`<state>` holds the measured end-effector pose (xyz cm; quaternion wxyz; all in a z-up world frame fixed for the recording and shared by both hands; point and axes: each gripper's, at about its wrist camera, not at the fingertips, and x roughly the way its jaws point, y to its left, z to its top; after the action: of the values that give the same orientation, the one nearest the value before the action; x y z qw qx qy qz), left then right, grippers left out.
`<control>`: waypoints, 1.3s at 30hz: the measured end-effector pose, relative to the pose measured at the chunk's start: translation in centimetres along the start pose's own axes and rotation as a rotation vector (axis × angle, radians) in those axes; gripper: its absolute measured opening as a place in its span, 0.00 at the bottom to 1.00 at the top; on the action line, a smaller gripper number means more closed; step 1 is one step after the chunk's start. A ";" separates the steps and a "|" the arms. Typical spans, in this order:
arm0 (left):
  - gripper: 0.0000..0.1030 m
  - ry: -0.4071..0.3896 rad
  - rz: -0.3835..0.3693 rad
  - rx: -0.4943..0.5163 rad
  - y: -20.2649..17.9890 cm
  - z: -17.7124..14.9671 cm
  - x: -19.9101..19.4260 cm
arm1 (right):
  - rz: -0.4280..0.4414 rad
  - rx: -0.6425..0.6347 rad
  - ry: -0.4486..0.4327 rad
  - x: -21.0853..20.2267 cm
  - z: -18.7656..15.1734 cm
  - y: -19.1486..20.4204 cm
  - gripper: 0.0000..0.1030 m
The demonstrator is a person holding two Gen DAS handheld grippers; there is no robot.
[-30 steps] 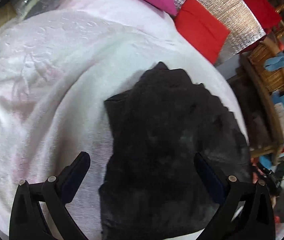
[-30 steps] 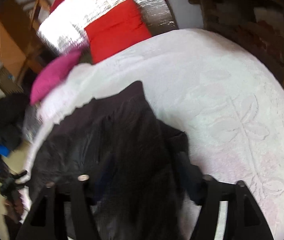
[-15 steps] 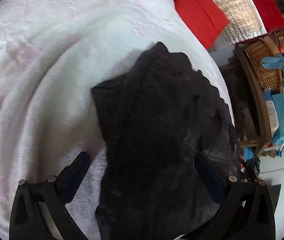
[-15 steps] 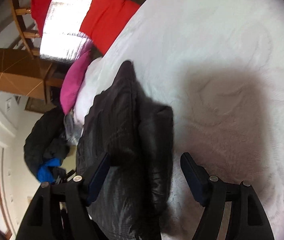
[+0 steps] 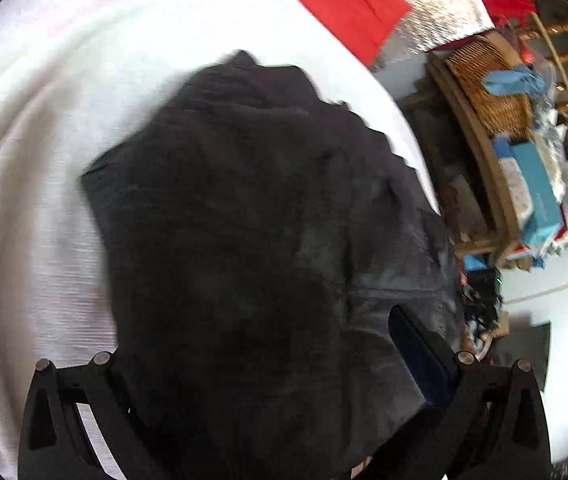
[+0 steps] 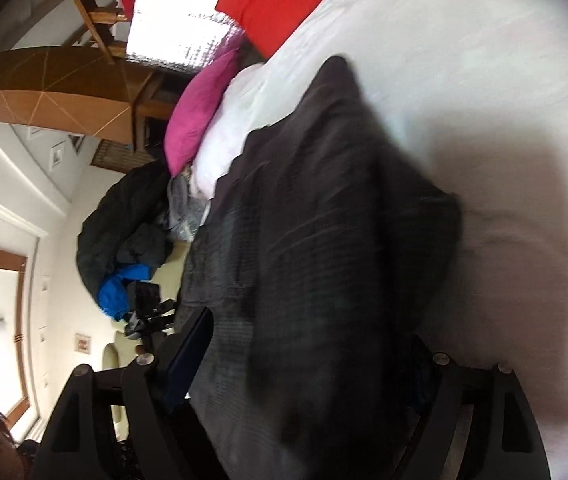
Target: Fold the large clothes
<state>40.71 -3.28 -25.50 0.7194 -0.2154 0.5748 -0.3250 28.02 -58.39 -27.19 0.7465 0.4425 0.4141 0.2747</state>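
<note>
black garment (image 5: 267, 240) bunched on white bed cover (image 5: 31, 184), near bed edge | left gripper (image 5: 267, 372) jaws spread wide, cloth between them, pads not pressing | right gripper (image 6: 308, 360) jaws just been opening, spread, garment fold lying between | frames motion-blurred

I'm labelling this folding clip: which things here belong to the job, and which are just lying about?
Job:
black garment
white bed cover
left gripper
right gripper

Lying about:
red cushion
pink pillow
wicker basket
dark coat pile
</note>
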 end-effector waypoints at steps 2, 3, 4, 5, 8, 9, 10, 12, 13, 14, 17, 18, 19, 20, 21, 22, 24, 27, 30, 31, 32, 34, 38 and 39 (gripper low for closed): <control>1.00 0.000 0.044 0.034 -0.8 -0.1 0.7 | 0.000 -0.025 0.017 0.9 -0.5 0.8 0.84; 1.00 0.003 0.063 0.041 -1.1 -0.1 1.0 | -0.028 -0.041 0.027 1.7 -0.6 1.3 0.84; 1.00 -0.005 0.072 0.039 -1.2 -0.2 1.2 | -0.077 -0.058 0.033 2.5 -0.7 1.8 0.84; 0.99 -0.013 0.068 0.034 -1.3 -0.2 1.2 | -0.096 -0.064 0.028 2.8 -0.8 2.1 0.82; 0.89 -0.033 0.084 0.022 -1.4 -0.3 1.0 | -0.146 -0.035 0.007 2.9 -0.9 2.3 0.65; 0.80 -0.037 0.098 0.022 -1.5 -0.4 0.9 | -0.165 -0.035 0.003 2.9 -1.0 2.3 0.60; 0.76 -0.041 0.122 0.026 -1.6 -0.5 0.8 | -0.180 -0.047 -0.002 2.9 -1.1 2.6 0.58; 0.64 -0.053 0.189 0.043 -1.2 -0.8 0.3 | -0.222 -0.076 -0.015 3.0 -1.4 3.4 0.53; 0.61 -0.059 0.204 0.045 -1.1 -0.8 0.1 | -0.247 -0.090 -0.024 3.0 -1.6 3.8 0.52; 0.56 -0.077 0.230 0.049 -1.5 -1.1 -0.1 | -0.260 -0.099 -0.032 2.8 -1.7 4.1 0.49; 0.45 -0.118 0.321 0.132 -3.5 -1.9 -0.6 | -0.300 -0.122 -0.054 2.9 -2.0 5.3 0.45; 0.41 -0.127 0.342 0.152 -4.0 -2.3 -0.9 | -0.314 -0.135 -0.064 2.8 -2.1 5.8 0.43; 0.40 -0.140 0.375 0.186 -4.9 -2.9 -1.0 | -0.323 -0.143 -0.071 2.7 -2.3 6.2 0.42; 0.37 -0.148 0.391 0.199 -5.3 -3.2 -1.2 | -0.336 -0.155 -0.081 2.7 -2.5 6.8 0.41; 0.35 -0.160 0.410 0.211 -5.7 -3.7 -1.4 | -0.345 -0.165 -0.090 2.7 -2.6 7.2 0.40; 0.34 -0.166 0.424 0.221 -6.0 -4.1 -1.5 | -0.354 -0.174 -0.101 2.5 -2.8 7.7 0.40; 0.31 -0.187 0.464 0.251 -7.0 -5.1 -1.6 | -0.375 -0.195 -0.119 2.4 -3.1 8.6 0.39; 0.30 -0.204 0.517 0.289 -8.1 -6.6 -1.8 | -0.400 -0.214 -0.134 2.3 -3.4 9.5 0.38; 0.30 -0.217 0.564 0.321 -8.8 -7.5 -1.4 | -0.418 -0.226 -0.135 2.5 -3.9 10.0 0.38; 0.30 -0.224 0.585 0.337 -9.1 -8.0 -1.4 | -0.423 -0.227 -0.135 2.5 -4.1 10.1 0.38; 0.30 -0.230 0.605 0.355 -9.2 -8.3 -1.4 | -0.426 -0.226 -0.134 2.6 -4.3 10.0 0.38; 0.30 -0.238 0.638 0.388 -9.5 -8.9 -1.2 | -0.428 -0.217 -0.134 2.8 -4.7 9.6 0.38; 0.30 -0.245 0.673 0.425 -10.0 -8.9 -0.6 | -0.425 -0.199 -0.130 3.2 -4.9 8.8 0.38; 0.30 -0.246 0.682 0.432 -10.3 -8.0 -0.7 | -0.423 -0.197 -0.129 3.3 -4.9 8.6 0.38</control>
<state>30.63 -9.46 -19.99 0.8777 0.1059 0.4416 -0.1531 25.12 -49.79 -22.05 0.8519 0.2878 0.4201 0.1226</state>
